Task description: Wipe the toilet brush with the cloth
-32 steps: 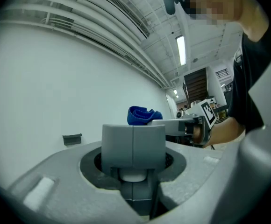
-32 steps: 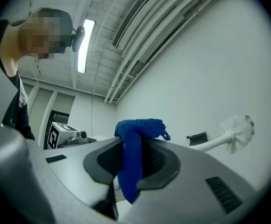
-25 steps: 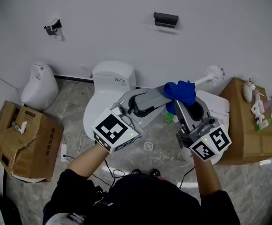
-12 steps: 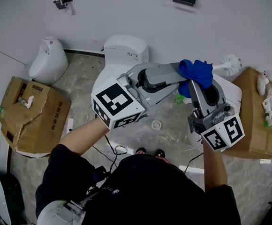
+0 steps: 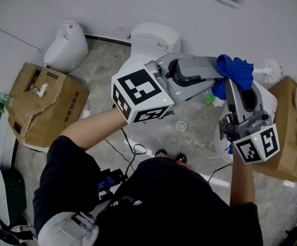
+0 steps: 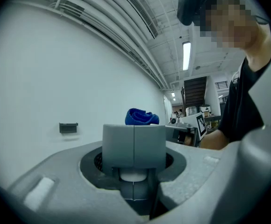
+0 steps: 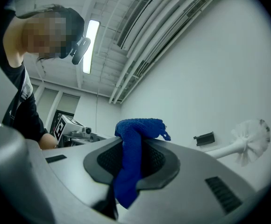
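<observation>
Left tool (image 6: 134, 146) holds one toilet brush (image 5: 269, 70), right tool (image 7: 131, 148) one cloth (image 5: 235, 70).

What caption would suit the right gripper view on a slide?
Right gripper clamping a blue knitted cloth, with the white bristled toilet brush beyond, before a white wall.

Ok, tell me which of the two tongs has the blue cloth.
The right tongs: the blue cloth is pinched between its jaws and drapes over them. The left tongs grip the white toilet brush handle instead.
</observation>
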Available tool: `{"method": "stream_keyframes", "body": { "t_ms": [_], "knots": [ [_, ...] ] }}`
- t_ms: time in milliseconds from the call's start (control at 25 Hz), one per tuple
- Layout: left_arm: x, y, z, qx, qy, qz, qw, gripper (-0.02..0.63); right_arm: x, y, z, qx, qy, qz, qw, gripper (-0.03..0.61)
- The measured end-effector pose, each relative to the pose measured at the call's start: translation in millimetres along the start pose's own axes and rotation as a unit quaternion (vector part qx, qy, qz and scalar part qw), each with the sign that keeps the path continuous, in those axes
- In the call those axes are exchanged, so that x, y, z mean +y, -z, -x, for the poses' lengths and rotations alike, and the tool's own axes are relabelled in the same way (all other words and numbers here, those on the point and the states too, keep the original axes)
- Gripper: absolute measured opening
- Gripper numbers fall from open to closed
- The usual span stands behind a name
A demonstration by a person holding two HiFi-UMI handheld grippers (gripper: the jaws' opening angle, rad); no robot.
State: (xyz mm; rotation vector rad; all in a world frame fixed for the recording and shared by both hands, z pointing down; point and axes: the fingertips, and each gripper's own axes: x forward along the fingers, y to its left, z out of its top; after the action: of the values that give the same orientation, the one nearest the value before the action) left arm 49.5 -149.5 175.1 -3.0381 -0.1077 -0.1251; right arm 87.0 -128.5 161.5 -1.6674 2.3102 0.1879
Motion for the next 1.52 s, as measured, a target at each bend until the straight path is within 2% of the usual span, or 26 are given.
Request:
{"method": "stream_keyframes", "body": {
  "t_ms": [240,680,1080,1280,1520],
  "knots": [
    [0.9,4.4,8.7,0.006,0.0,-0.015,0.9999,0.154,7.3,6.7,-2.6,-0.011,-0.005,-0.003,1.0,0.08],
    [-3.0,2.8,17.8,-0.017,-0.007,-0.007,0.9998,0.153,16.3,4.1,-3.7,-0.007,-0.001,0.029,1.0,0.08],
    [-2.2,-1.1,19.0,-0.028,-0.005,0.009,0.9996,0.153,7.2,-1.3,-2.4,0.001,0.025,0.044,0.999,0.08],
    [-2.5,-1.5,20.2,-0.033,-0.006,-0.002,0.9994,0.154,1.5,-2.6,-0.9,-0.003,0.038,0.05,0.998,0.08],
    [-3.9,-4.2,21.5,-0.04,-0.005,0.005,0.9992,0.154,-6.3,-7.5,2.6,-0.001,0.055,0.06,0.997,0.08]
  ]
}}
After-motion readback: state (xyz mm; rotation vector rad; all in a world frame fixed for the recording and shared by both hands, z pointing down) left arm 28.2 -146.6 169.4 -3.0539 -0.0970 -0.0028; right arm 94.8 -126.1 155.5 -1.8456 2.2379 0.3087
